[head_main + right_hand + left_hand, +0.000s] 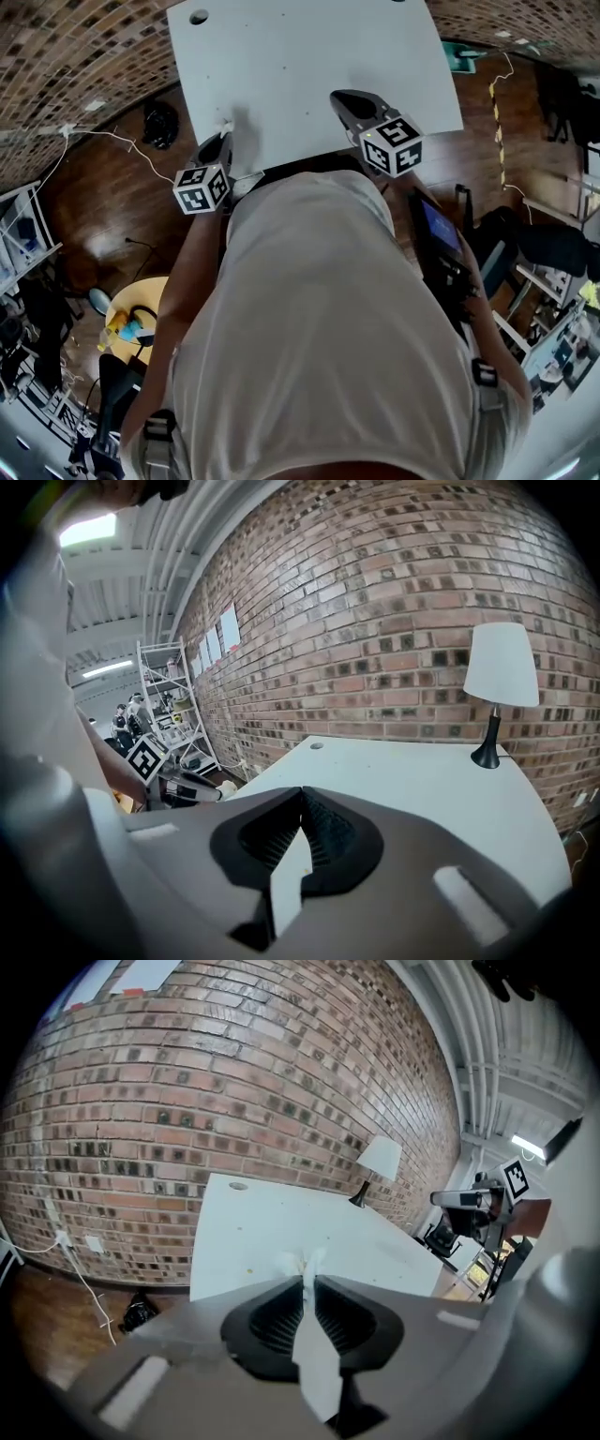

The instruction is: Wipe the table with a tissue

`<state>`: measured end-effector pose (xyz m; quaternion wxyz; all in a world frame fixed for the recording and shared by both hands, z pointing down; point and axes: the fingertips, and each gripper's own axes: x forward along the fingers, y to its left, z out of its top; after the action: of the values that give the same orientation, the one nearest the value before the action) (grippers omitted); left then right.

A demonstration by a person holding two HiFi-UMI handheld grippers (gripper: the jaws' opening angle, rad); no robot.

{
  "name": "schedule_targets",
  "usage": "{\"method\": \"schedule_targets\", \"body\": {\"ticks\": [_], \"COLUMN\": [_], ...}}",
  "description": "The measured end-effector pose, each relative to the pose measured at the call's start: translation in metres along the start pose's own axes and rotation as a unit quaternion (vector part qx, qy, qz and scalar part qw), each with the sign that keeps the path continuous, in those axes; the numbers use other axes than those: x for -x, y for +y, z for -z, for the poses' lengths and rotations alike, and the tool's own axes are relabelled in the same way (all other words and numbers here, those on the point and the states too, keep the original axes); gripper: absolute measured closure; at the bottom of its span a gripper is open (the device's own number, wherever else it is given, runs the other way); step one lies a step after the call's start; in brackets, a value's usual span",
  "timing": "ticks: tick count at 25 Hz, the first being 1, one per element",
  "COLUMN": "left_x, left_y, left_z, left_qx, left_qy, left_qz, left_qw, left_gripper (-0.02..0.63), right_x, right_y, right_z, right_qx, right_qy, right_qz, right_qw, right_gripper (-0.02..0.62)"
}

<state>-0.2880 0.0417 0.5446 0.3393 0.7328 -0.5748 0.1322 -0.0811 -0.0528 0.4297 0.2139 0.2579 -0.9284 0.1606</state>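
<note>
The white table (309, 66) lies ahead of the person, its top bare. My left gripper (225, 133) hovers at the table's near left edge, shut on a small white tissue (227, 124). In the left gripper view the tissue (292, 1263) sticks out crumpled between the closed jaws of the left gripper (307, 1277). My right gripper (341, 97) is over the near right part of the table. In its own view the right gripper (302, 791) has its jaws meeting at the tips with nothing between them. The left gripper (178, 785) shows there too, at the left.
A white-shaded lamp (500, 682) stands at the table's far corner by the brick wall. A cable hole (199, 17) is in the tabletop. On the floor lie a black object (159, 122), cables and a yellow round stool (131, 314). Metal shelves (173, 700) stand at the left.
</note>
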Motion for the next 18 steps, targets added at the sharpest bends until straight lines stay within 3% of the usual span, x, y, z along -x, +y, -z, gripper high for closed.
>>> {"method": "schedule_targets", "body": {"ticks": [6, 18], "left_x": [-0.008, -0.046], "left_y": [0.027, 0.083], "left_z": [-0.001, -0.011], "left_qx": [0.013, -0.008], "left_qy": [0.019, 0.069], "left_qz": [-0.035, -0.123], "left_qw": [0.9991, 0.99], "left_gripper": [0.561, 0.565], "right_x": [-0.023, -0.061], "right_y": [0.006, -0.003], "right_z": [-0.001, -0.003], "right_qx": [-0.008, -0.029], "right_qy": [0.012, 0.034], "right_qz": [-0.018, -0.062], "right_qw": [1.0, 0.997], "right_gripper": [0.587, 0.586]}}
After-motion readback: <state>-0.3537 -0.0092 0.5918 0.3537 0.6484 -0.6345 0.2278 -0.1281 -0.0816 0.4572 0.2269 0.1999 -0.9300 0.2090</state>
